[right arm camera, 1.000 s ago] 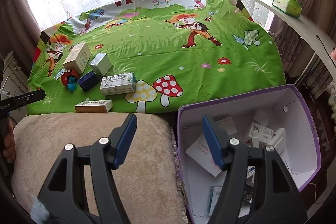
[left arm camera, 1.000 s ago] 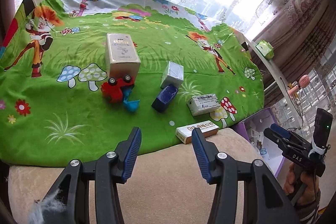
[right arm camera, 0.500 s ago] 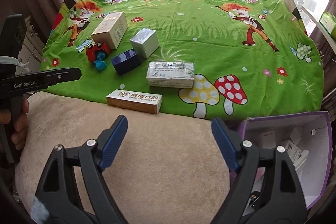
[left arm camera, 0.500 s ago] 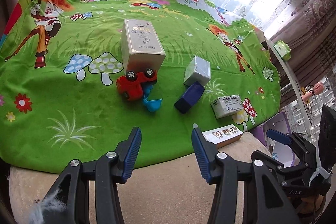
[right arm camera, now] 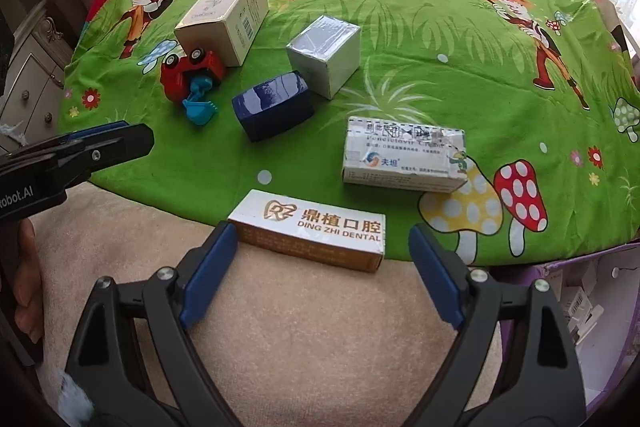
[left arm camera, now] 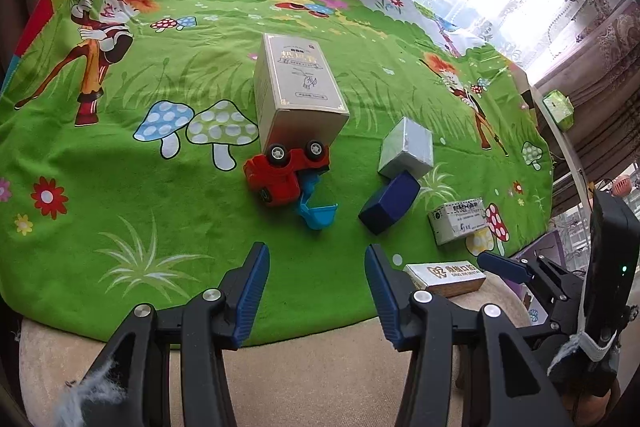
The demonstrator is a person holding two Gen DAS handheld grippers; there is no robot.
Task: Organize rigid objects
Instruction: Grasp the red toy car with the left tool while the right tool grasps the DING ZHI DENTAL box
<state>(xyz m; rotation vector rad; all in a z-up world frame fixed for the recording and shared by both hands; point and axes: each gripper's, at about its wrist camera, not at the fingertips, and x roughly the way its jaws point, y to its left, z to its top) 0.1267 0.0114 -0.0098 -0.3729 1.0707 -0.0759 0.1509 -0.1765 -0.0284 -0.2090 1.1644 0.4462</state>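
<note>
On the green cartoon cloth (right arm camera: 440, 39) lie a tall beige box (left arm camera: 298, 85) (right arm camera: 224, 15), an overturned red toy truck with a blue scoop (left arm camera: 286, 175) (right arm camera: 192, 75), a silver box (left arm camera: 408, 147) (right arm camera: 326, 49), a dark blue box (left arm camera: 390, 203) (right arm camera: 274, 105) and a white medicine box (left arm camera: 460, 221) (right arm camera: 404, 159). A white-and-orange dental box (right arm camera: 312, 229) (left arm camera: 446, 277) lies at the cloth's front edge. My right gripper (right arm camera: 320, 267) is open, its jaws on either side of the dental box and just short of it. My left gripper (left arm camera: 316, 283) is open and empty, short of the toy truck.
A beige cushion (right arm camera: 280, 327) lies in front of the cloth. A purple box (right arm camera: 580, 303) holding several cartons stands at the right. A grey drawer cabinet (right arm camera: 28, 67) is at the left. A shelf with a green pack (left arm camera: 558, 109) runs along the curtains.
Both grippers have moved forward toward the cloth. The right gripper has swung left from over the purple box to the dental box and its jaws have spread wider.
</note>
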